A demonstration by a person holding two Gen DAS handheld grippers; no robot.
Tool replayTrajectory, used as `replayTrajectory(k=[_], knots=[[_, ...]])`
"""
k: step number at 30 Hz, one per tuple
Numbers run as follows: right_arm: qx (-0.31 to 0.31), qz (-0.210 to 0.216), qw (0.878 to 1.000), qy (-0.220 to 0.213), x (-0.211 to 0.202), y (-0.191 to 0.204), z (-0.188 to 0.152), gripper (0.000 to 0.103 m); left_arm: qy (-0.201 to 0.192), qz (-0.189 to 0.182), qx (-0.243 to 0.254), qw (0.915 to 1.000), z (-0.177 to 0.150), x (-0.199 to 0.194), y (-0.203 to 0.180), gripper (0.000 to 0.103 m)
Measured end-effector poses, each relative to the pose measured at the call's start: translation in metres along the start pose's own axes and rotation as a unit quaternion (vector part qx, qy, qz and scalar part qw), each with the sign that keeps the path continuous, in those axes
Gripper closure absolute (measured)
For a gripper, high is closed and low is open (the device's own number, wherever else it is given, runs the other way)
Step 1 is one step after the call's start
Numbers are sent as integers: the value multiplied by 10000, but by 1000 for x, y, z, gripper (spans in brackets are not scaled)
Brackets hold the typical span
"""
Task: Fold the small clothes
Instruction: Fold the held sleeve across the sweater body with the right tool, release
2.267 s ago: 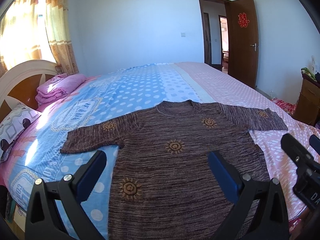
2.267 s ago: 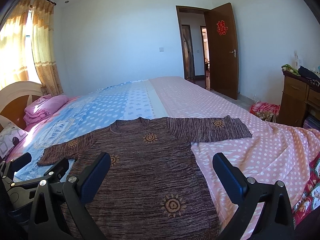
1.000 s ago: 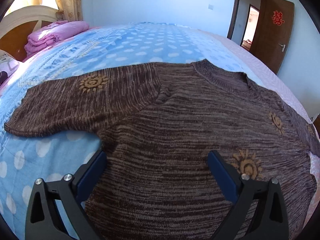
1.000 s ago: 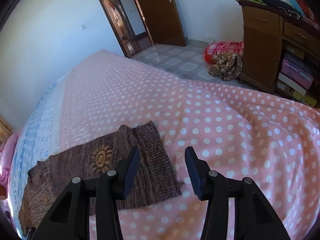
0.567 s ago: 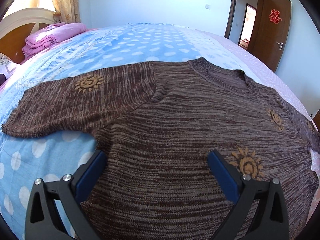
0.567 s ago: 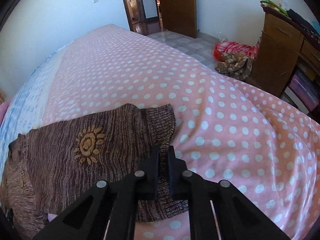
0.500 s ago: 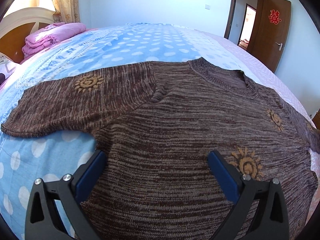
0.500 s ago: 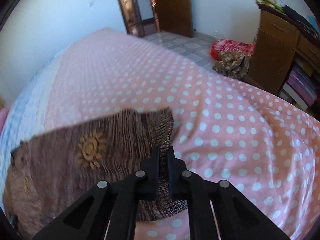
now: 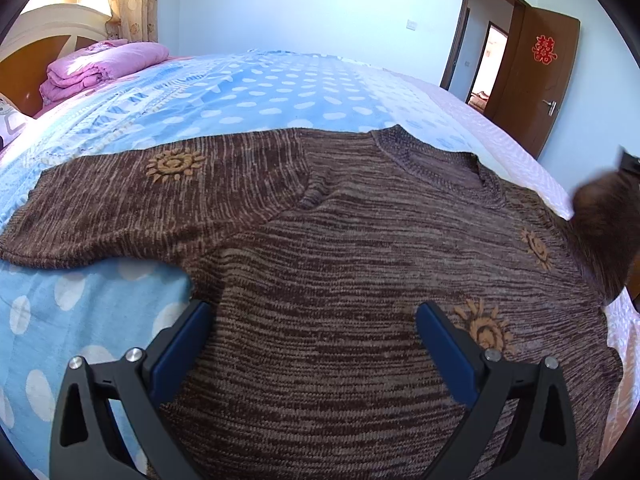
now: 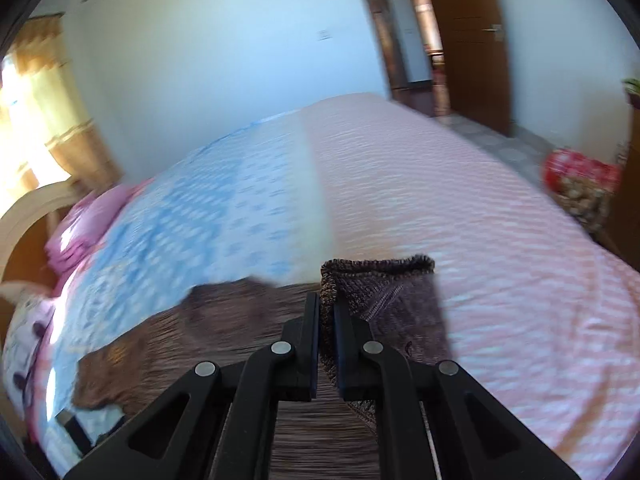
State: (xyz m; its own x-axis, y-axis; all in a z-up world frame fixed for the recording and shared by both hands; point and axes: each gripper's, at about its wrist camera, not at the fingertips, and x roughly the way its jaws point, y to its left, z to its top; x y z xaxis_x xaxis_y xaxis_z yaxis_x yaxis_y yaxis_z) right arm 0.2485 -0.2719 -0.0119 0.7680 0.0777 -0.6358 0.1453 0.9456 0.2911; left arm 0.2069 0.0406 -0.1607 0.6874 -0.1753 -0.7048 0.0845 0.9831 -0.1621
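Observation:
A brown knit sweater [image 9: 340, 248] with orange sun motifs lies flat on the bed. Its left sleeve [image 9: 132, 200] stretches out to the left. My left gripper [image 9: 312, 332] is open and hovers low over the sweater's body near the left armpit. My right gripper [image 10: 327, 316] is shut on the cuff of the right sleeve [image 10: 384, 292] and holds it lifted above the sweater body [image 10: 224, 320]. The raised sleeve also shows blurred at the right edge of the left wrist view [image 9: 600, 232].
The bed has a blue dotted cover [image 9: 248, 92] on the left half and a pink dotted cover [image 10: 500, 248] on the right. A folded pink blanket [image 9: 100, 64] lies by the headboard. A brown door [image 9: 548, 80] and red bundle [image 10: 580, 172] on the floor are right.
My right gripper closed on the right sleeve cuff, lifted it and swung it left over the sweater body. My left gripper has stayed open over the sweater.

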Motion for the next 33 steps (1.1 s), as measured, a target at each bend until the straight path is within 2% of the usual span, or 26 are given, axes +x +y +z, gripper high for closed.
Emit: replayTrajectory(k=[4, 6, 10, 12, 14, 16, 18, 21, 26, 28, 31, 32, 33], knots=[[-479, 128, 9981, 369, 61, 77, -38, 97, -34, -102, -64, 9999, 0, 0, 3, 0], [-610, 189, 9963, 576, 94, 99, -59, 97, -51, -149, -90, 9998, 0, -1, 4, 0], [-443, 748, 9882, 1260, 137, 105, -91, 91, -74, -226, -135, 9996, 0, -2, 6, 0], [-110, 1242, 9861, 1102, 124, 94, -92, 91, -90, -264, -156, 9995, 0, -2, 6, 0], [62, 1375, 9885, 620, 99, 74, -84, 91, -97, -279, -166, 9994, 0, -3, 6, 0], [269, 1058, 9940, 97, 73, 47, -78, 91, -100, -276, -164, 9994, 0, -3, 6, 0], [258, 491, 9984, -95, 58, 27, -77, 91, -107, -269, -157, 9995, 0, -3, 6, 0], [-72, 155, 9997, 188, 59, 17, -90, 91, -109, -263, -155, 9995, 0, -3, 6, 0], [210, 727, 9931, 895, 92, 25, -129, 91, -104, -237, -135, 9996, 0, -2, 5, 0], [5, 631, 9954, 715, 96, 39, -137, 90, -109, -238, -133, 9996, 0, -2, 5, 0], [10, 715, 9943, 796, 97, 46, -135, 77, -118, -241, -131, 9996, 0, -1, 5, 0], [-129, 710, 9942, 803, 97, 51, -137, 74, -110, -232, -122, 9996, 0, -1, 5, 0], [-403, 746, 9929, 837, 94, 59, -137, 64, -105, -225, -116, 9996, 0, -1, 5, 0]])
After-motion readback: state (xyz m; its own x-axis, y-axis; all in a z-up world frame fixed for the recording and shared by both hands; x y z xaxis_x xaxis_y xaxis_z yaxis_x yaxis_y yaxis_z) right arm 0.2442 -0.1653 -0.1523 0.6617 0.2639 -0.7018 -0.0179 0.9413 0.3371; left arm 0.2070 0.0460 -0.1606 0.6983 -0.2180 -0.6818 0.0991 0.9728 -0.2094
